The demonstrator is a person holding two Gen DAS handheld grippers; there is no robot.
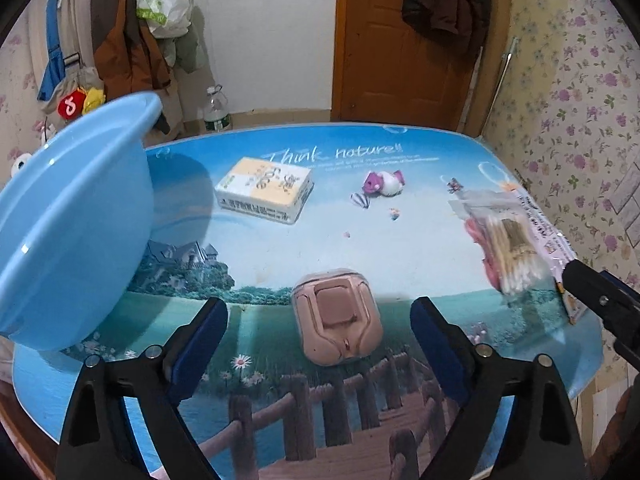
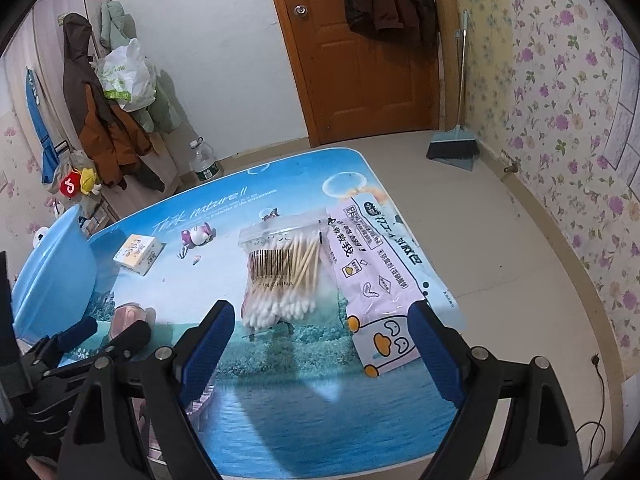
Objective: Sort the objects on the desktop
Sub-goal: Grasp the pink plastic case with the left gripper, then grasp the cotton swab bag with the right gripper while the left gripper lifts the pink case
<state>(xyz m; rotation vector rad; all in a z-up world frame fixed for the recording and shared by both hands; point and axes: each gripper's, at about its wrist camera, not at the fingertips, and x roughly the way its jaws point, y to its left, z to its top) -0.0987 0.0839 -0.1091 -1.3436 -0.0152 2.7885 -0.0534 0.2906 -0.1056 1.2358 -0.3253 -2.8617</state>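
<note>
A: Where do your grippers stand?
B: Your left gripper gapes around the pink case, untouched; your right gripper gapes near the cotton swabs. Farther off: tissue box, basin

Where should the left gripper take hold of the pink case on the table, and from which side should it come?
Probably across its two long rounded sides, coming down from above. The pink case lies flat on the table, lined up between the open fingers of the left gripper, and looks narrower than the gap, with bare table around it.
</note>
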